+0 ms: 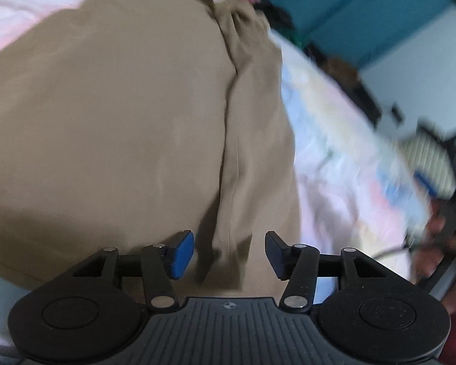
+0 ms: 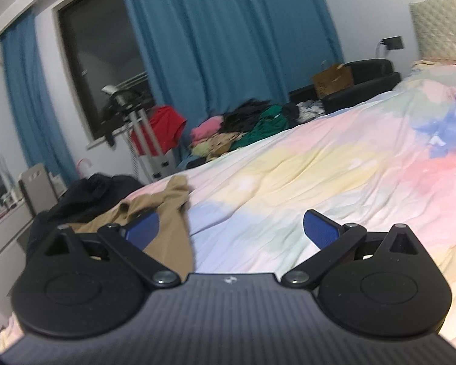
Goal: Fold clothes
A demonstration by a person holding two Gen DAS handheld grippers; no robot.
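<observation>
A tan garment lies spread on the pastel bed sheet and fills most of the left wrist view, with a long fold running down its right part. My left gripper is open and empty, low over the garment's near edge. In the right wrist view the same tan garment shows at the lower left, partly behind the left blue finger. My right gripper is wide open and empty above the sheet, to the right of the garment.
A heap of mixed clothes lies at the bed's far edge. A dark garment pile sits left of the bed. Blue curtains, a window, a stand with a red garment and a black sofa are behind.
</observation>
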